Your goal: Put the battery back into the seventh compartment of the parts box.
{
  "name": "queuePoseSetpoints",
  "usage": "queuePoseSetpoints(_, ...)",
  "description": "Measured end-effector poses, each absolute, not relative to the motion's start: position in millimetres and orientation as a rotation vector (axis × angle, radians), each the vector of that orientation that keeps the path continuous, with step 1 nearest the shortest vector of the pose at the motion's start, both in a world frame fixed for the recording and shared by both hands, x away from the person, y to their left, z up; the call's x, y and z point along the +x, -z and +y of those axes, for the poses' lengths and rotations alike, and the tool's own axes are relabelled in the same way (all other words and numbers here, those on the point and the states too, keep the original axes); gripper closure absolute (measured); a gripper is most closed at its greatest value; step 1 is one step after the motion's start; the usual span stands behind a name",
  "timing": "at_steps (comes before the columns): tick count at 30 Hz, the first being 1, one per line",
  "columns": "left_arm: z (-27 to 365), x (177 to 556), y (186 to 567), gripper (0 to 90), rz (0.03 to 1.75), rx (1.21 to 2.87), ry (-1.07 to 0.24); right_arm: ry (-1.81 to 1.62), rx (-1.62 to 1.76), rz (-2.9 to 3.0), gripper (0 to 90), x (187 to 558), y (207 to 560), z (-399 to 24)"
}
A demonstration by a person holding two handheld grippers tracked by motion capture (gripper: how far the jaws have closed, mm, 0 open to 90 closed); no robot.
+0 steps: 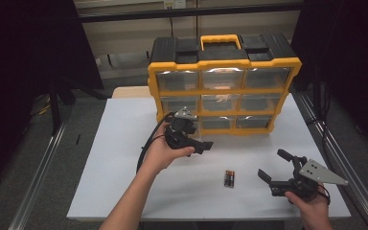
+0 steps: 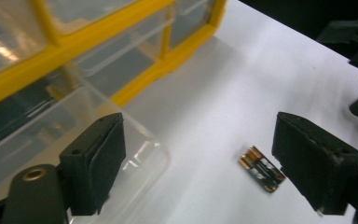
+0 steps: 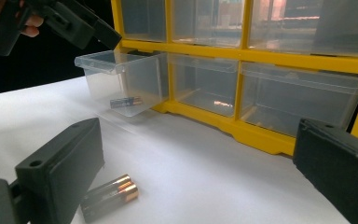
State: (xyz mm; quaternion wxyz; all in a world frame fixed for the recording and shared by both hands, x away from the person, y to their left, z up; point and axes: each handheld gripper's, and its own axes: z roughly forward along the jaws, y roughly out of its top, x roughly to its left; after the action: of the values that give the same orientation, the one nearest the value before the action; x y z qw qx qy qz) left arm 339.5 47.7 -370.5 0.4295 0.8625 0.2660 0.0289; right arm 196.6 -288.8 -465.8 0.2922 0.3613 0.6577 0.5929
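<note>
batteries (image 1: 229, 178): two, black with copper ends, lying side by side and touching, flat on white tabletop (image 1: 124, 158) | drawer (image 3: 121, 81): clear plastic, bottom-left of yellow organizer (image 1: 223, 86), pulled out | single battery (image 3: 126, 102): lying flat inside drawer

L claw (image 1: 206, 145) held mid-air in L hand (image 1: 165, 152), forearm angled up from bottom edge, jaws wide apart, nothing btwn. R claw (image 1: 274, 165) low at R, gripped by R hand (image 1: 311, 206), jaws spread.
</note>
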Motion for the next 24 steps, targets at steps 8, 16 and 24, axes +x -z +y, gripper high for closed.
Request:
queuePoseSetpoints(8, 39, 327, 379, 12.4, 0.628, 2.158, -0.041, -1.580, 0.962, 1.755, 1.5, 196, 466, -289)
queuePoseSetpoints(16, 33, 320, 389, 11.3, 0.613, 2.160, -0.024, -1.580, 0.959, 1.757, 1.5, 197, 466, -288)
queuePoseSetpoints(24, 25, 313, 403, 10.9, 0.593, 2.164, -0.002, -1.577, 0.960, 1.757, 1.5, 196, 466, -288)
